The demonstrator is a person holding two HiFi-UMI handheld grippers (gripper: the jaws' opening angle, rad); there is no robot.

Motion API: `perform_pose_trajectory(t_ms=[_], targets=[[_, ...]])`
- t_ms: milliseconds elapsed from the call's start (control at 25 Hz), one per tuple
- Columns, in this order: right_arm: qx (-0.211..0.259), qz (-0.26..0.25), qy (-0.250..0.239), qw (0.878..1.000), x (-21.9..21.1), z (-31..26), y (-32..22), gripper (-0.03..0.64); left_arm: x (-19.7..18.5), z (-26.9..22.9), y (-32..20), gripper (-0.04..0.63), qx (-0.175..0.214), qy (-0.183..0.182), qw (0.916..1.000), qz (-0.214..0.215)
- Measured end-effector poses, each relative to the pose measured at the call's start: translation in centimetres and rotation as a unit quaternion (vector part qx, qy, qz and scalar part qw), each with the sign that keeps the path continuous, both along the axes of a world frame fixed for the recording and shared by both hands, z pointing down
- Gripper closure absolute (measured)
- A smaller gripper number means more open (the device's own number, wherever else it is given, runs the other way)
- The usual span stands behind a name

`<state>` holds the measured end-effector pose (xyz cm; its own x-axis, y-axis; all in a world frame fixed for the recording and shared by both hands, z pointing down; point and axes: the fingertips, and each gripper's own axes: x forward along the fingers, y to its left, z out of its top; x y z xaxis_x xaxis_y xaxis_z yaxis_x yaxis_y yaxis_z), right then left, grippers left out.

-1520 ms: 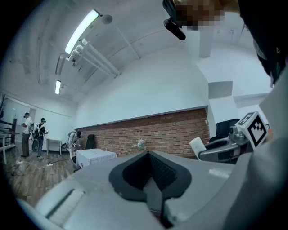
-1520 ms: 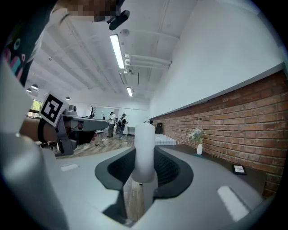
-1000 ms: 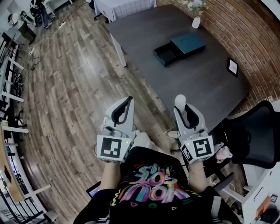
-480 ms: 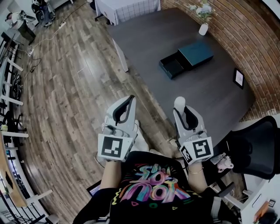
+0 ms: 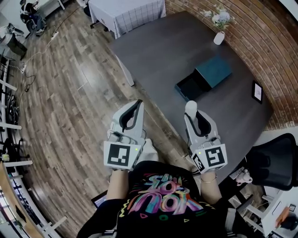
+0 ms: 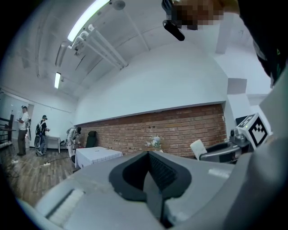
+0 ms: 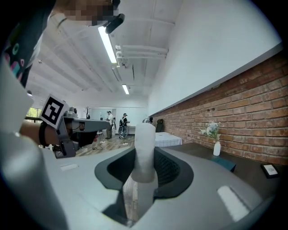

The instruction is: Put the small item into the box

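Observation:
The teal box [image 5: 213, 70] lies on the dark table [image 5: 158, 51], its open drawer [image 5: 188, 87] pulled out toward me; its corner [image 7: 223, 162] shows in the right gripper view. My right gripper [image 5: 193, 110] is held in front of my chest, over the table's near edge, shut on a small white rounded item [image 5: 191, 106] that sticks out past the jaws. That white item [image 7: 145, 146] fills the gap in my right gripper [image 7: 144, 157]. My left gripper [image 5: 137, 105] hovers over the wooden floor beside the table. In its own view the left gripper [image 6: 147, 157] is shut and holds nothing.
A white vase with flowers [image 5: 219, 37] stands at the table's far side, a small picture frame [image 5: 257, 91] to the right of the box. A black office chair [image 5: 274, 160] sits at the right. A cloth-covered table [image 5: 125, 11] stands beyond. People [image 6: 22, 130] stand far off.
The table and box have slid down and right in the head view, closer to my grippers. Both grippers keep their pose before my chest, the white item still gripped.

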<state>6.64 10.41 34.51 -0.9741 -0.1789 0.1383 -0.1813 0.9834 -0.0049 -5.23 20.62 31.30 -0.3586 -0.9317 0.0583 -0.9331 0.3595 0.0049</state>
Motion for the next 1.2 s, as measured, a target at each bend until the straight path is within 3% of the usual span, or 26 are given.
perform_pose_trajectory(t_ms=[320,760,1200], targets=[[0.002,0.046,0.018,0.999,-4.1,0.8,-1.0,0.488,-5.3,0.3,-1.8,0.594,-0.001,0.011,0.9990,0.043],[-0.007,0.074,0.045,0.996,-5.3,2.8,-3.0,0.488,-7.2,2.4,-3.8,0.595,-0.016,0.029,0.9974,0.064],[-0.012,0.118,0.045,0.992,-6.7,3.8,-10.8,0.488,-9.8,2.1,-12.3,0.595,-0.010,0.020,0.9944,0.103]])
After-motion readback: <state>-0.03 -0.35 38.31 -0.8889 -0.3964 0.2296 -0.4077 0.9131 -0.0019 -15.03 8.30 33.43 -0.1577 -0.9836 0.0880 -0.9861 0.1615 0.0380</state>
